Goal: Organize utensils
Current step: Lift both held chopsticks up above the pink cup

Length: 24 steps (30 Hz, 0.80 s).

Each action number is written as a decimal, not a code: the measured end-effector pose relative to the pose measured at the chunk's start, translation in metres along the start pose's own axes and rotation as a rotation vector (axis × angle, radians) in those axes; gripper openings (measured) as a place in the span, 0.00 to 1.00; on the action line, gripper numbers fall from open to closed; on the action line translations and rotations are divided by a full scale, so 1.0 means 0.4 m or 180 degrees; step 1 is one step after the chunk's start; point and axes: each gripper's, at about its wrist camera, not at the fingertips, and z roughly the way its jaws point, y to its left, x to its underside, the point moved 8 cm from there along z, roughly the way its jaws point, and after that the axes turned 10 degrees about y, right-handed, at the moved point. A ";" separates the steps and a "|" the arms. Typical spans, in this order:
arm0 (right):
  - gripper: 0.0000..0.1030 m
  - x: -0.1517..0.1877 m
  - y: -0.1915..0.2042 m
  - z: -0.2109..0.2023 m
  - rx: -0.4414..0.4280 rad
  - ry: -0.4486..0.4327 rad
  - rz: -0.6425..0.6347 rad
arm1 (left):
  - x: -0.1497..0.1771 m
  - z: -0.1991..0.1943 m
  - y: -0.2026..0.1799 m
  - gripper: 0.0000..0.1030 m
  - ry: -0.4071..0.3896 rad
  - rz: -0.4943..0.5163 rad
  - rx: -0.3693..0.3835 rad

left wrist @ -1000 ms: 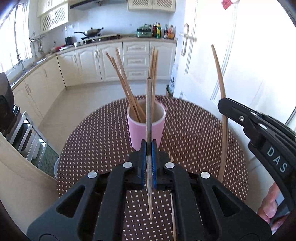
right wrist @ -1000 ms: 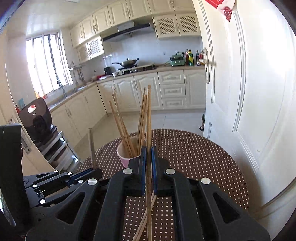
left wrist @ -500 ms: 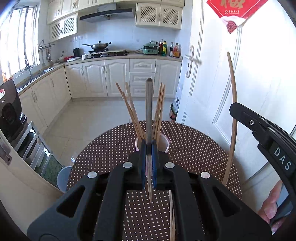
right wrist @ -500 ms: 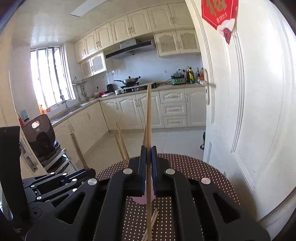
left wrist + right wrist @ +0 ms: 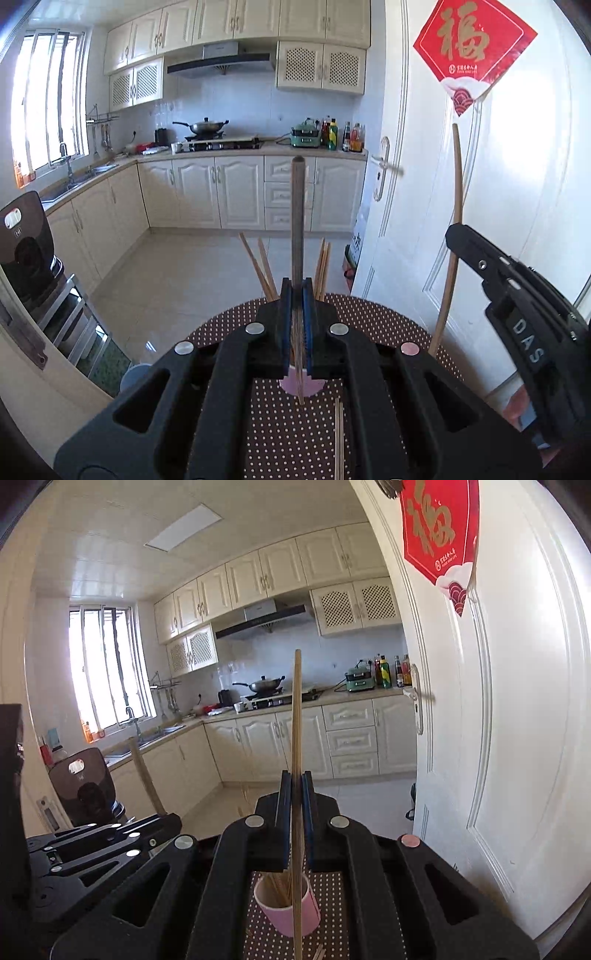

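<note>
Left hand-held gripper point(image 5: 296, 291): jaws pressed together on a single chopstick point(image 5: 297, 221), which stands upright and runs well above the fingertips; its lower end pokes out below the pads over the pink cup point(image 5: 301, 386). Right hand-held gripper point(image 5: 295, 786): jaws likewise pinched on a pale chopstick point(image 5: 296, 720), upright, the shaft passing down in front of the cup point(image 5: 286, 910) in the right wrist view; whether its tip is inside the cup or just beside the rim is hard to tell from this angle.

The cup sits on the brown dotted worktop point(image 5: 369, 314), a round top. It already holds several chopsticks point(image 5: 258, 266), which splay outward to left and right of the left gripper's fingers. Loose chopsticks point(image 5: 339, 439) lie flat on the worktop near the cup, on its near side.

Edges: the worktop's far rim curves just beyond the cup; past it the tiled floor point(image 5: 192, 280) lies open toward the kitchen cabinets. On the right the white door point(image 5: 436, 221) stands close to the worktop rim, leaving little room on that side. Both grippers are held side by side above the worktop, the right one seen at the right margin of the left wrist view, near but apart.
</note>
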 end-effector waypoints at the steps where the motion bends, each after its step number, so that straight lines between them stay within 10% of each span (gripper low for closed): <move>1: 0.04 -0.008 -0.002 0.004 -0.0019 -0.0034 0.0015 | -0.010 -0.004 -0.001 0.06 -0.0023 -0.0005 0.0005; 24: 0.04 -0.039 -0.040 0.151 -0.0213 -0.0419 0.0244 | -0.067 0.165 0.049 0.06 0.0095 -0.0227 0.0082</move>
